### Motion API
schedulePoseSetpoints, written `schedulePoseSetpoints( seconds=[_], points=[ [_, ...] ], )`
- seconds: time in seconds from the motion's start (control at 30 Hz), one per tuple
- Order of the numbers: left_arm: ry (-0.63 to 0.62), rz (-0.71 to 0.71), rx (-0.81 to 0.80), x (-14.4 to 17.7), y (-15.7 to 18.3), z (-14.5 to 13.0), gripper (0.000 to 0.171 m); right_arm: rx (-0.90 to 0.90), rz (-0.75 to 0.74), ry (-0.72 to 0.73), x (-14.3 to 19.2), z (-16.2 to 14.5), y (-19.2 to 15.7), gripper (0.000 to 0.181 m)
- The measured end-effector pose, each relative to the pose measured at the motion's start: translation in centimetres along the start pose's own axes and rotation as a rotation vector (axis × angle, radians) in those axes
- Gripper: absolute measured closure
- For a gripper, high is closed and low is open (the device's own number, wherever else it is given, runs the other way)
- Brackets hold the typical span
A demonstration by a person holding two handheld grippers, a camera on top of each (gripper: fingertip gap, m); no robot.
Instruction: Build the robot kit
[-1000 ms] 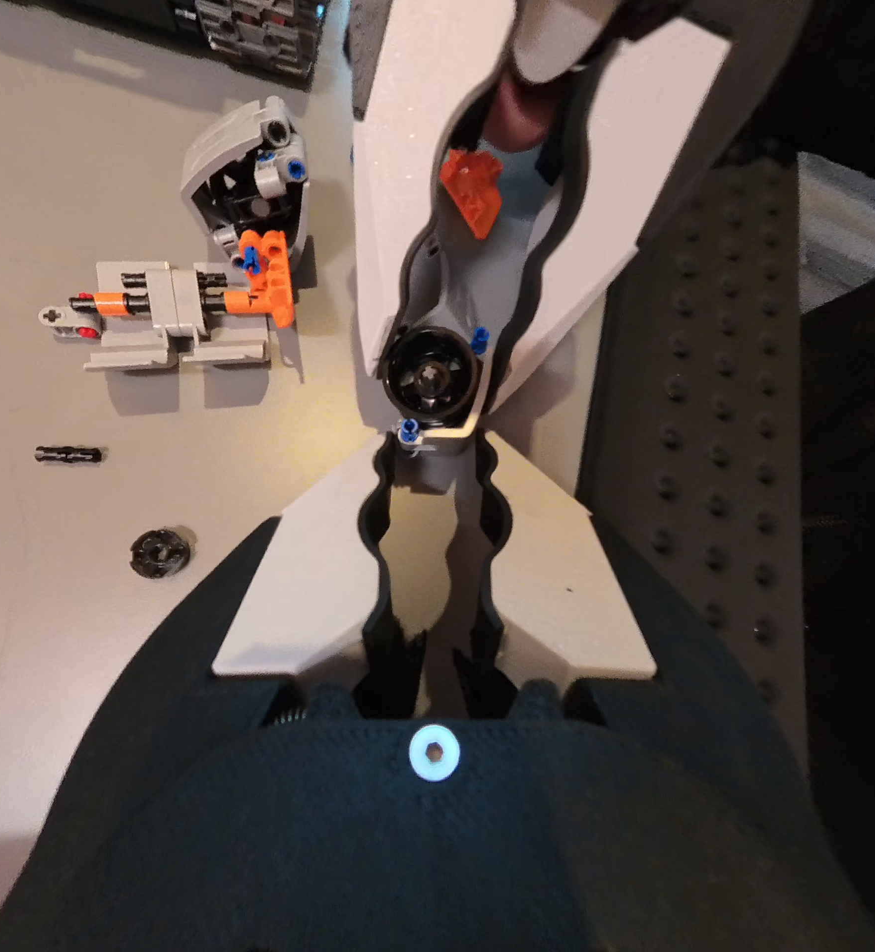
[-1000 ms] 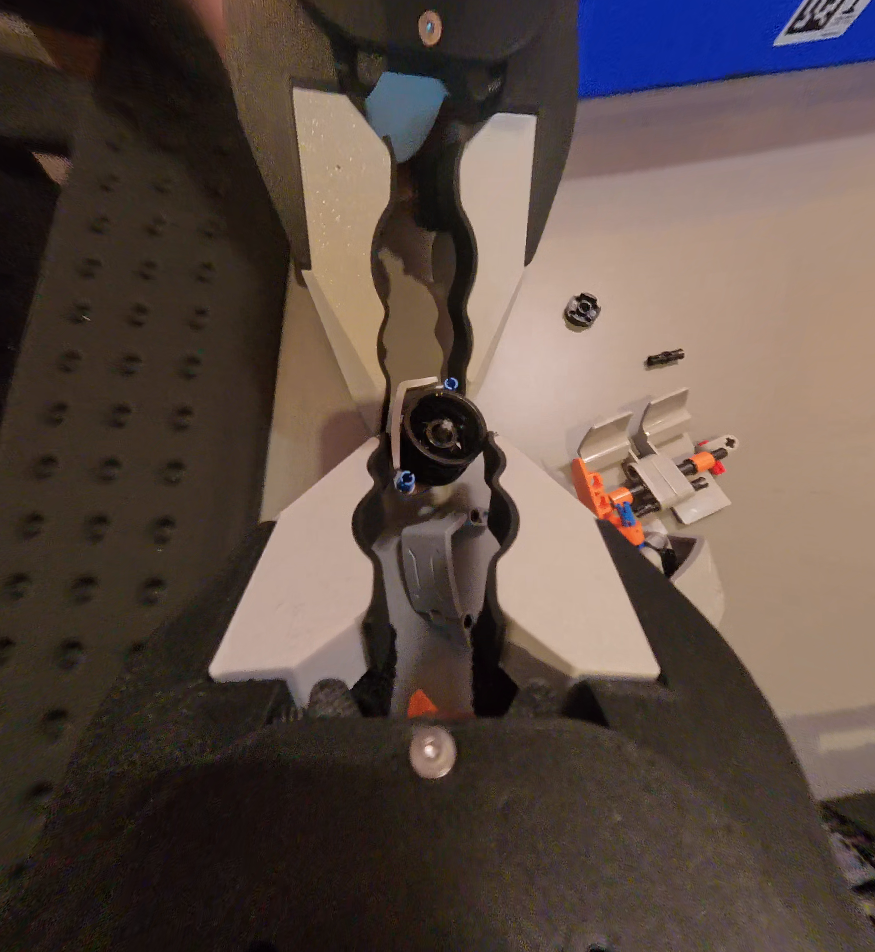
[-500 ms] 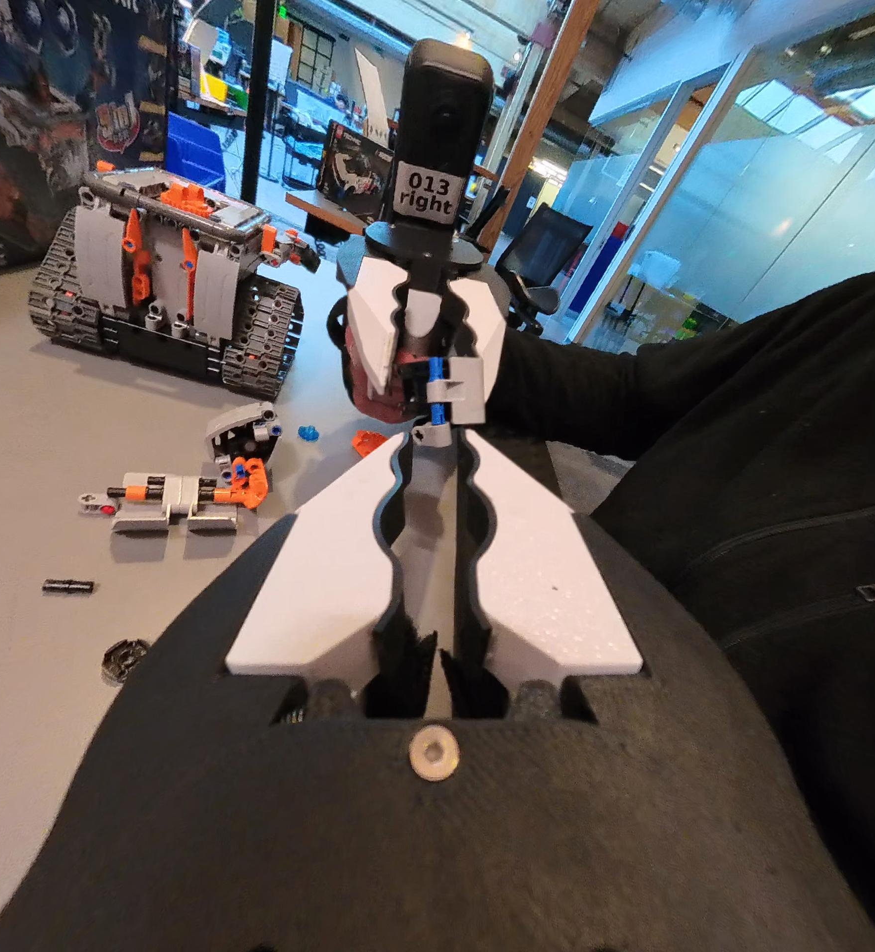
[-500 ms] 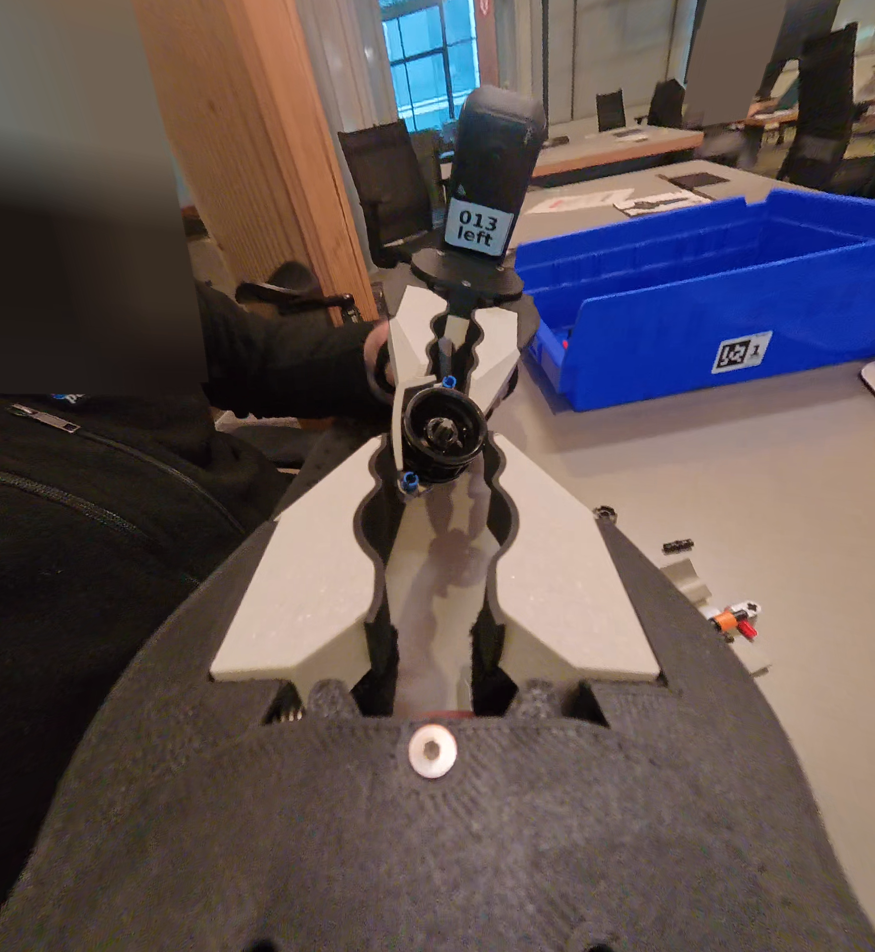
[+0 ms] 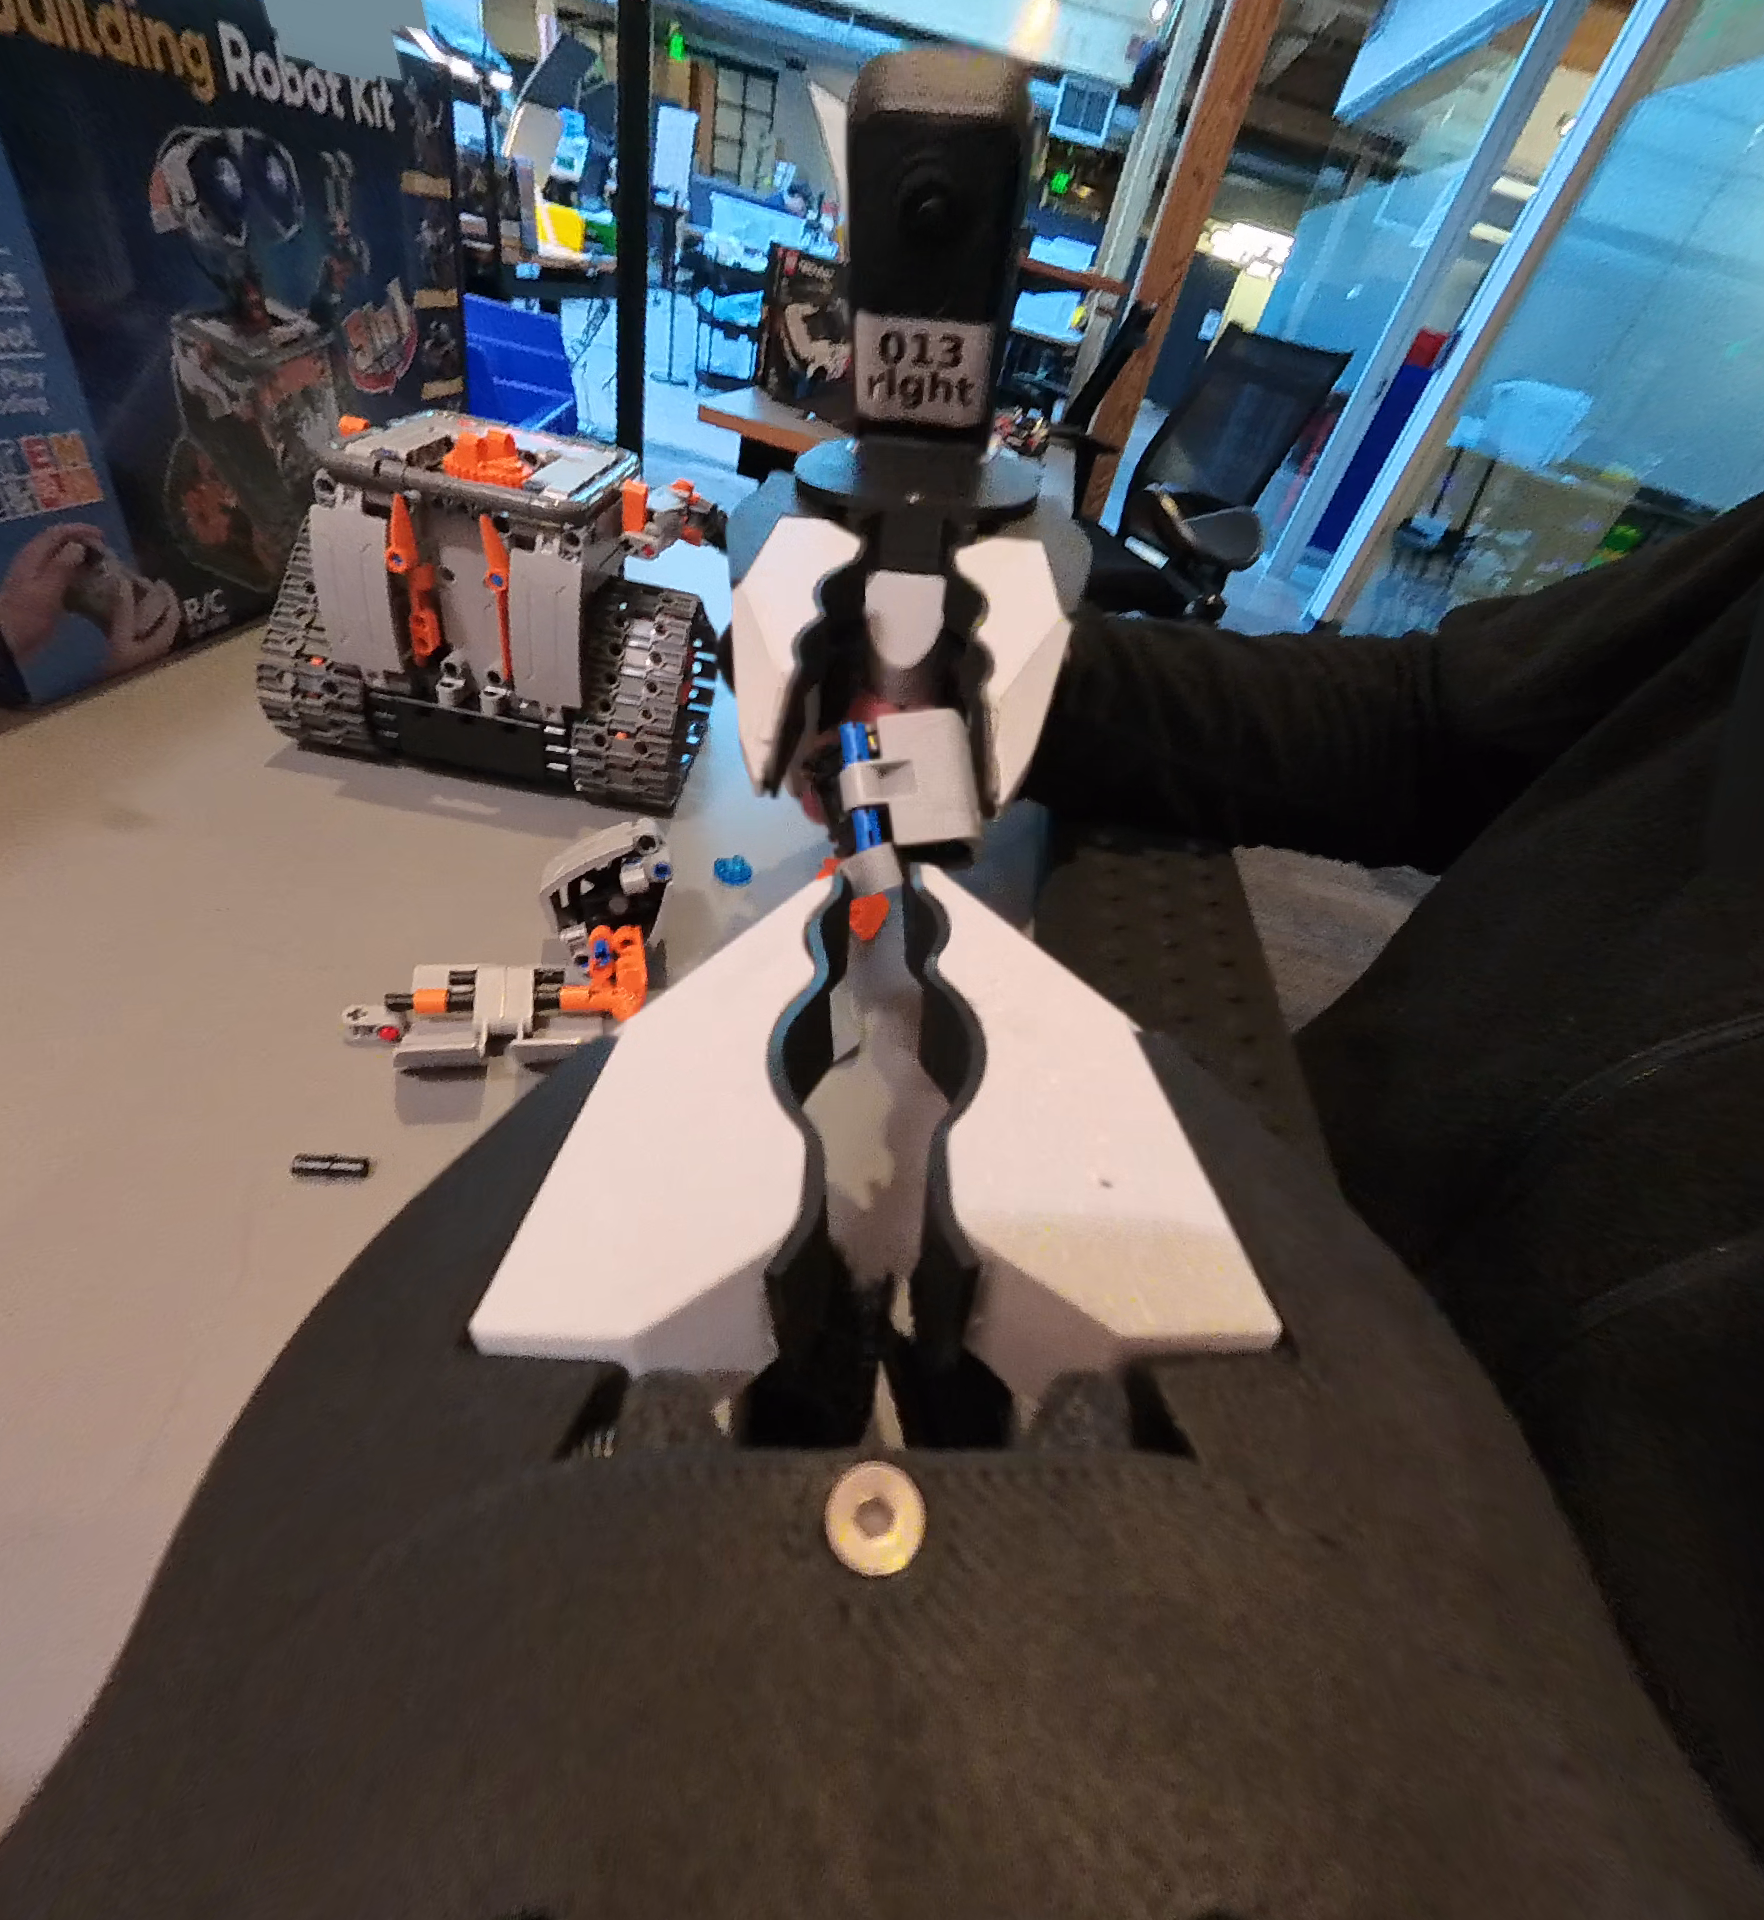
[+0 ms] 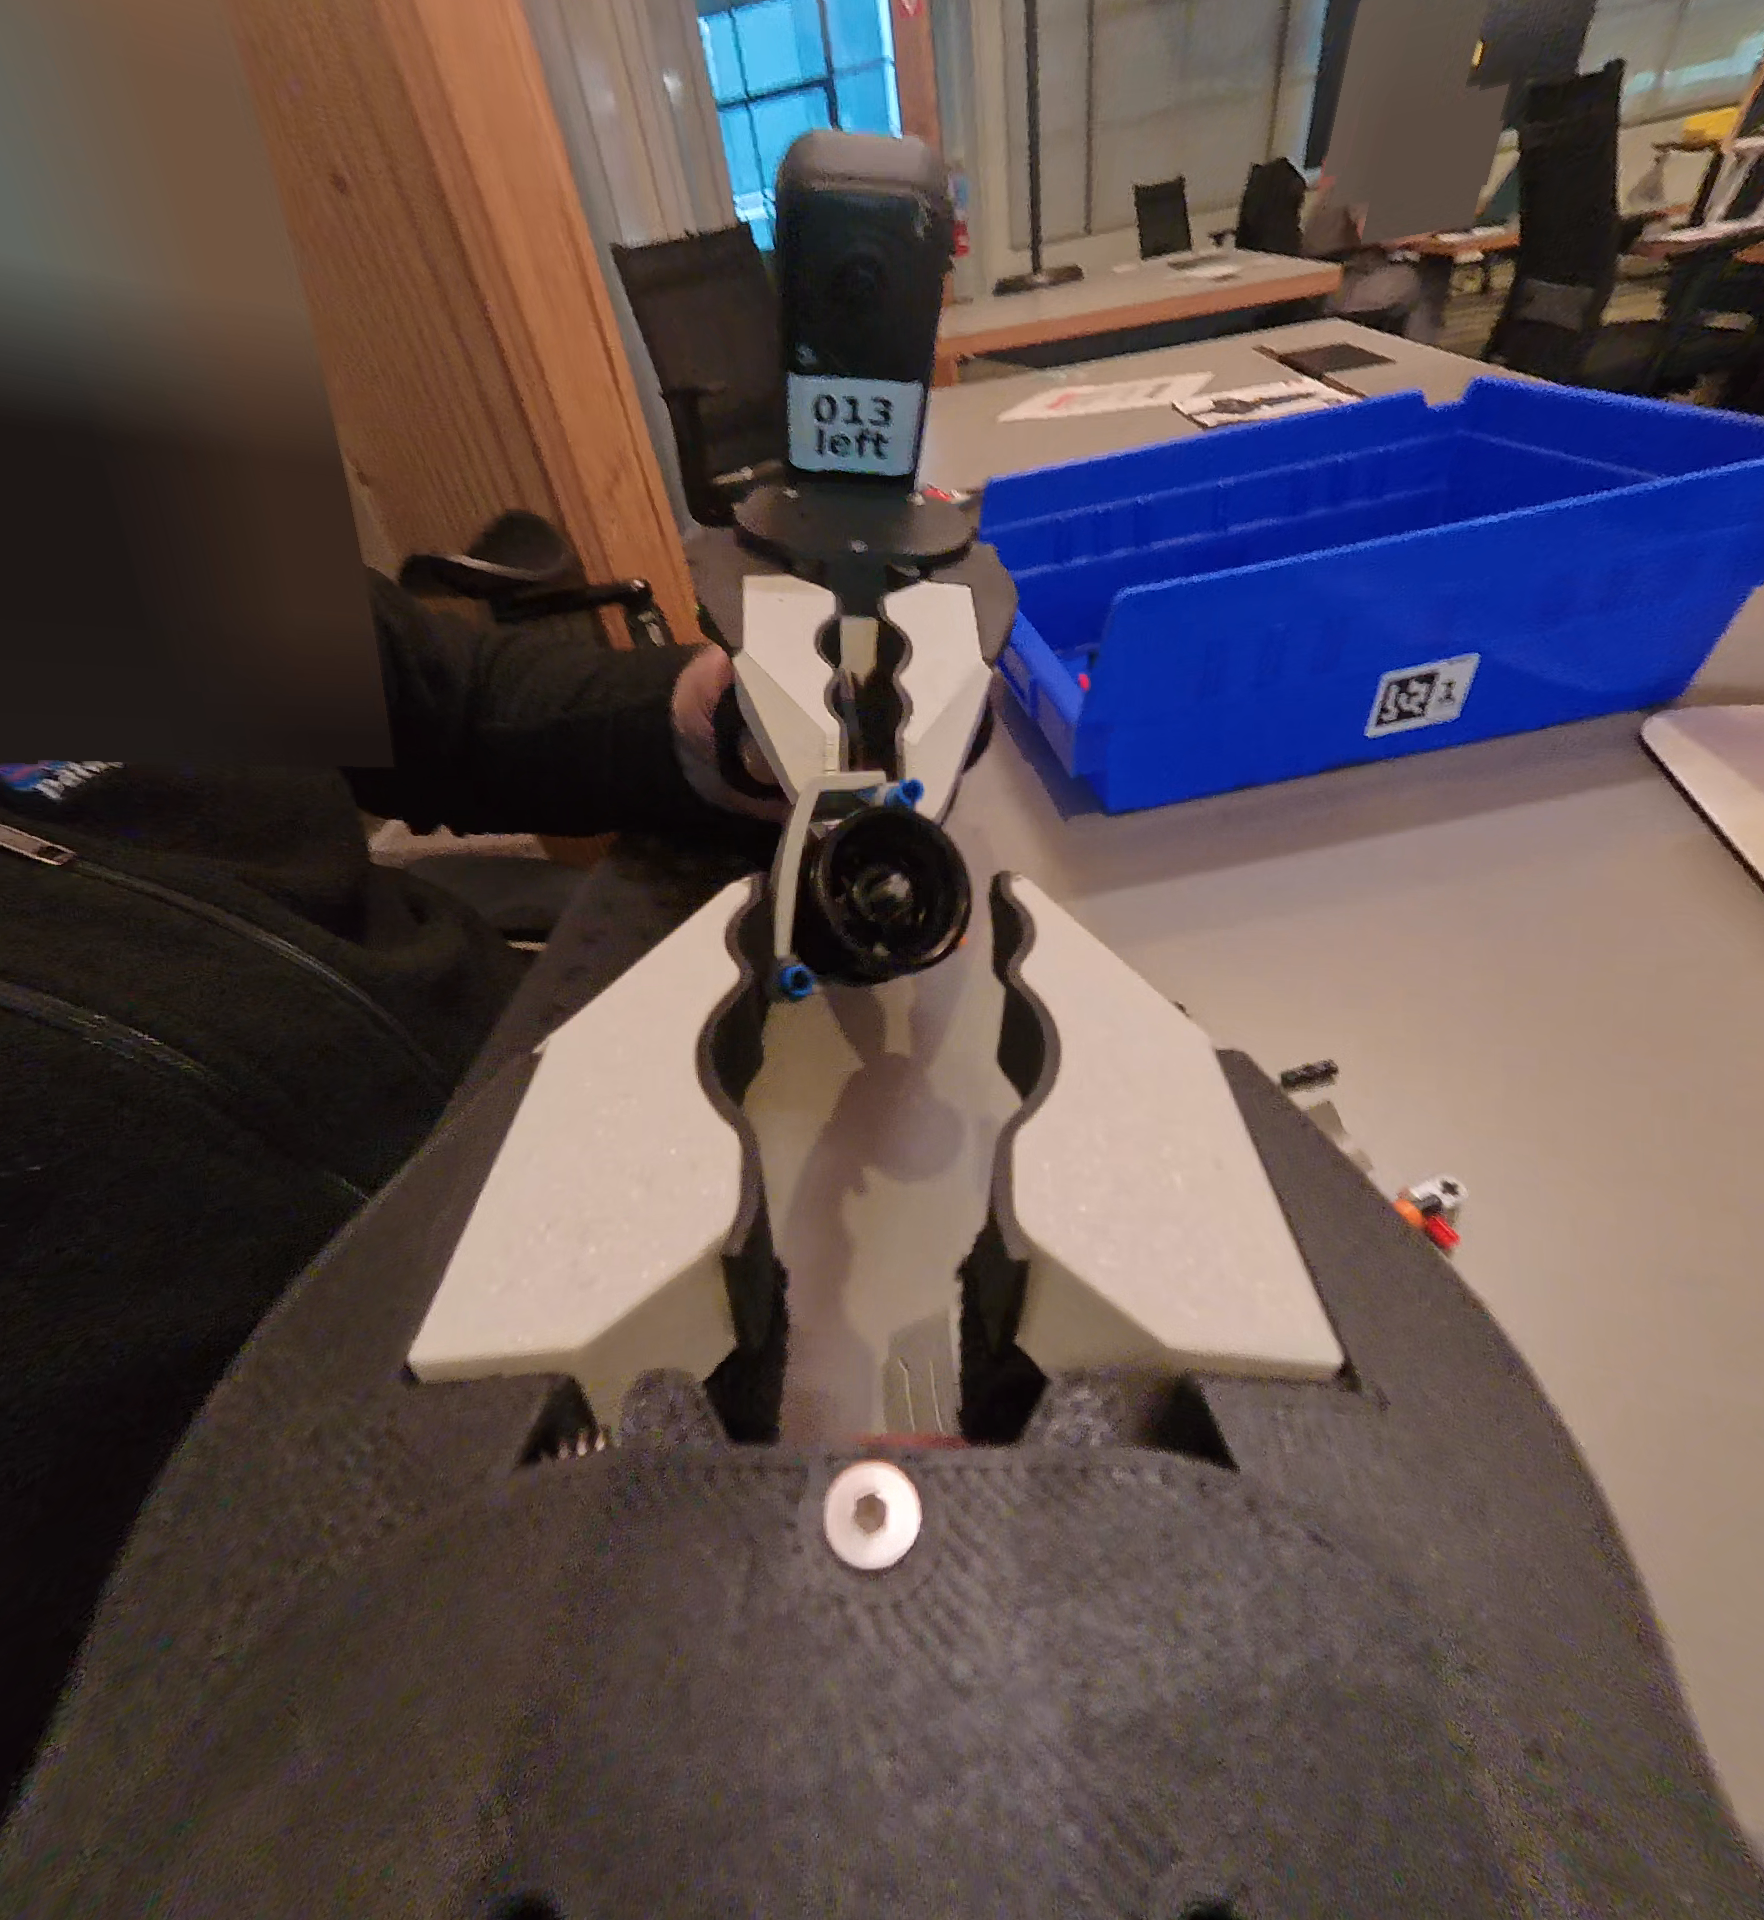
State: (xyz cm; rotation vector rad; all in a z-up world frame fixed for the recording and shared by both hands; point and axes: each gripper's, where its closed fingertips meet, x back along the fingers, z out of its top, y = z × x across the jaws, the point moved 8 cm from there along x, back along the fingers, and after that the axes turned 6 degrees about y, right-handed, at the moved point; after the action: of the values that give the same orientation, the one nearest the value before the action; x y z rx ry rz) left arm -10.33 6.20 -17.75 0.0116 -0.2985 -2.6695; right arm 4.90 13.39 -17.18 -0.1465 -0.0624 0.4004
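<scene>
Grey tabletop [image 5: 109, 1195] fills the left of the left wrist view, with an office behind. Far left on it stands a tracked brick-built vehicle [image 5: 488, 613] before a printed box [image 5: 130, 343]. Nearer lie a grey and orange brick sub-assembly [image 5: 504, 1003], a curved grey shell piece [image 5: 603, 878], a small blue piece [image 5: 730, 869] and a black pin [image 5: 330, 1166]. The left gripper [image 5: 870, 894] has its fingers [image 5: 712, 1091] nearly together, pinching the low end of a grey brick part with a black wheel [image 5: 914, 784]. Facing it, the right gripper [image 5: 893, 748] clasps the same part from the far side.

Across the right wrist view the tabletop [image 6: 1429, 987] carries a blue bin [image 6: 1377, 603] far right. The right gripper [image 6: 878, 894] has its fingers [image 6: 597, 1174] moderately apart, around the grey brick part with a black wheel [image 6: 878, 909]; whether they press it cannot be told. Beyond, the left gripper [image 6: 862, 764], fingers narrow, grips the part's top, held by a hand [image 6: 717, 738]. At the right edge, partly hidden, shows the grey and orange brick sub-assembly [image 6: 1431, 1205] and the black pin [image 6: 1309, 1070].
</scene>
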Motion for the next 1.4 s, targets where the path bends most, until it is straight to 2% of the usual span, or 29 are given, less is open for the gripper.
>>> schedulePoseSetpoints(
  seconds=[0.07, 0.2, 0.4, 0.53, 1.03, 1.27, 1.33, 1.4],
  points=[
    [-0.027, 0.04, -0.022, 0.1, -0.2, -0.2, 0.165, 0.024, -0.052, -0.049, 0.0, -0.3, 0.2, 0.136],
    [-0.102, 0.084, -0.05, 0.0, -0.3, -1.0, 0.165, 0.082, -0.094, -0.132, -0.3, -0.9, 0.0, 0.145],
    [-0.21, 0.183, -0.215, 0.0, 0.0, -1.7, 0.167, 0.092, -0.11, -0.131, 0.0, -0.5, -0.5, 0.148],
    [-0.255, 0.249, -0.27, 0.0, 0.1, -1.9, 0.167, 0.121, -0.212, -0.265, -0.9, -1.7, -0.5, 0.15],
    [-0.331, 0.28, -0.286, 0.2, 0.1, -3.5, 0.166, 0.027, -0.205, -0.422, -3.2, -4.3, -0.7, 0.155],
    [-0.335, 0.282, -0.316, 0.3, 0.4, -3.6, 0.167, 0.133, -0.186, -0.461, -3.2, -3.8, -0.9, 0.156],
    [-0.351, 0.304, -0.335, 0.3, 0.5, -3.6, 0.167, 0.114, -0.198, -0.468, -3.3, -3.9, -0.8, 0.155],
    [-0.384, 0.351, -0.356, 0.3, 0.2, -3.8, 0.167, 0.052, -0.222, -0.482, -3.3, -4.1, -0.5, 0.147]
  ],
)
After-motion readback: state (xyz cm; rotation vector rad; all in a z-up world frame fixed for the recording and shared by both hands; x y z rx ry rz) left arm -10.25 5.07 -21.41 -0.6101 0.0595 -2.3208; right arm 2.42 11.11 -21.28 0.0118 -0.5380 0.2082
